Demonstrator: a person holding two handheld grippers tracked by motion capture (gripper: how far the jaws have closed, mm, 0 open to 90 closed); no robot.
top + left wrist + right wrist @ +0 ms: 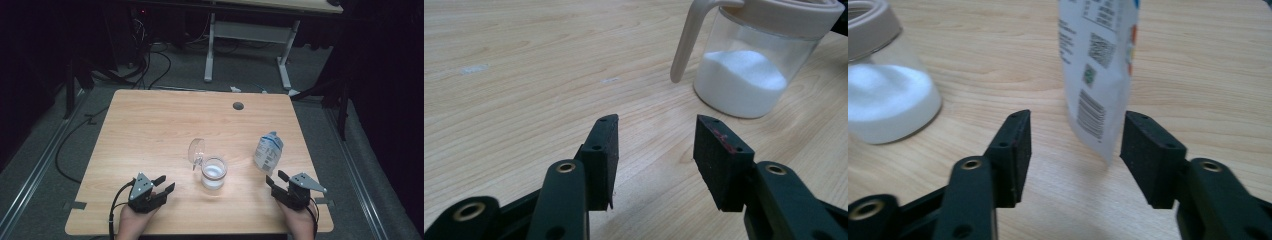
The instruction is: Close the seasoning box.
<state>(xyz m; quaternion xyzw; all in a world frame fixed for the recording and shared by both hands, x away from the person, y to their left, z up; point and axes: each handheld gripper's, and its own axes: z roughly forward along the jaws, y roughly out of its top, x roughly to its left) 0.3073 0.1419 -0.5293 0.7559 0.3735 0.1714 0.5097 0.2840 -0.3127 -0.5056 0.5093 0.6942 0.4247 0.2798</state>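
While both hands rest at the table's (pixel 150 115) near edge, the left gripper (pixel 161 184) stands half open, empty, near the jar (pixel 214 173); the right gripper (pixel 276 180), half open, brackets the upright pouch (pixel 267 152) without contact.

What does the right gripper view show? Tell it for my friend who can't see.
A white pouch with barcodes stands on a wooden table, just ahead of the right claw, whose two black jaws are open and not touching it. At the left edge stands a clear jar of white powder.
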